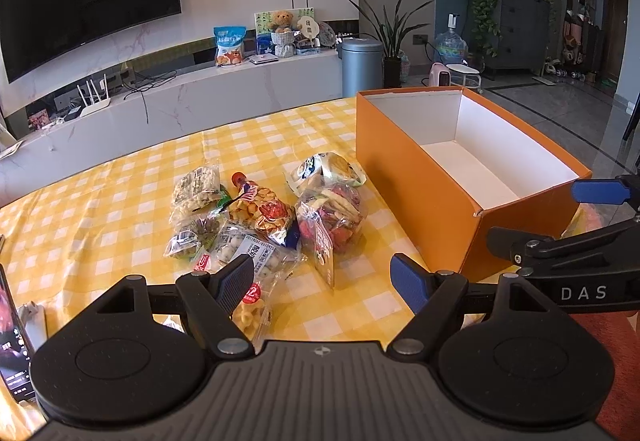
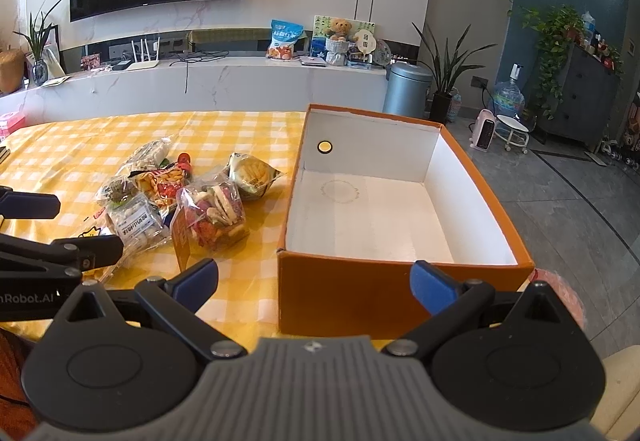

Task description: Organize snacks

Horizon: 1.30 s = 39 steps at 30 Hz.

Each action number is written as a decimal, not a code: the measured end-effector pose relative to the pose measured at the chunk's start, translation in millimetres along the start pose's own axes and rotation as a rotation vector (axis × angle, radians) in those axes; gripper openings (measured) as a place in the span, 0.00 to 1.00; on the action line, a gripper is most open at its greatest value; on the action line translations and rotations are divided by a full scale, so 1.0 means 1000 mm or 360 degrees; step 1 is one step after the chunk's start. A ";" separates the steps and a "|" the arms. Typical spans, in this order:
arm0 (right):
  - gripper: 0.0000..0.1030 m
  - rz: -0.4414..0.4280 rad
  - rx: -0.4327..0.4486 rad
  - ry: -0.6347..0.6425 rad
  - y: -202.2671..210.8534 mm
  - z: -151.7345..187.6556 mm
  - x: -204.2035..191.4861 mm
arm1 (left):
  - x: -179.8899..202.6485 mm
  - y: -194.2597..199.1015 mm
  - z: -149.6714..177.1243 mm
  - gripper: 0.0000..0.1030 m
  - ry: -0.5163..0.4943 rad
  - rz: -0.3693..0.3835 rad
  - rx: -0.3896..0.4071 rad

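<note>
Both claws stand spread wide with nothing between their blue pads. Left gripper hovers low over the yellow checked tablecloth, its left pad lying over the near edge of the snack pile and its right pad above bare cloth. Right gripper hangs at the near short end of the orange box, the left finger over the cloth and the right finger in front of the box's orange wall.

In the left wrist view the snacks sit at 12 o'clock from the gripper, and the box stands just beside them toward 2 o'clock. The pile holds about 6 clear packets (some overlap, so the count is unsure): a bag of red and white dried pieces nearest the box, a round bun in a wrapper behind it, an orange patterned bag, a pale green-labelled packet at the far left, a packet of white balls, and a small pack of yellow rings partly hidden under the left pad.

In the right wrist view the box is open, its white inside bare except for a round yellow sticker on the far wall. The snack pile lies at 10 o'clock from that gripper, near the box but not touching it.

A phone lies at the table's left edge, at 9 o'clock from the left gripper.
</note>
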State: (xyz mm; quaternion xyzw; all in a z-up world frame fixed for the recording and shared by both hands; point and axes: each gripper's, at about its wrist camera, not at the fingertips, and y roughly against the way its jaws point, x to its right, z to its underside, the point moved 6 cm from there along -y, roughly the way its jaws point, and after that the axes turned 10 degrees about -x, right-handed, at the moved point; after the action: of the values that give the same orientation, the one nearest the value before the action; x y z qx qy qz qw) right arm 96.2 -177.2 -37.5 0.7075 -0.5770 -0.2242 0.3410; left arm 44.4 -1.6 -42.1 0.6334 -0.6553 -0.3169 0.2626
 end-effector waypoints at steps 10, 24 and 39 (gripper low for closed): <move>0.97 0.0001 -0.0006 0.0012 0.001 0.000 -0.002 | -0.002 -0.001 0.000 0.89 0.0008 0.0005 -0.0003; 0.97 0.0002 -0.0006 0.0022 0.003 0.000 -0.002 | -0.005 -0.001 0.001 0.89 0.0032 0.0013 -0.0002; 0.97 0.0003 -0.0009 0.0023 0.004 0.000 -0.003 | -0.005 -0.001 0.001 0.89 0.0033 0.0015 -0.0002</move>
State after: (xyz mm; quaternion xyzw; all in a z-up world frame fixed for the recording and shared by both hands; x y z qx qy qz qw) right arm 92.8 -174.9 -35.2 0.7077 -0.5745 -0.2204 0.3472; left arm 44.3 3.9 -43.1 0.6332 -0.6554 -0.3095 0.2713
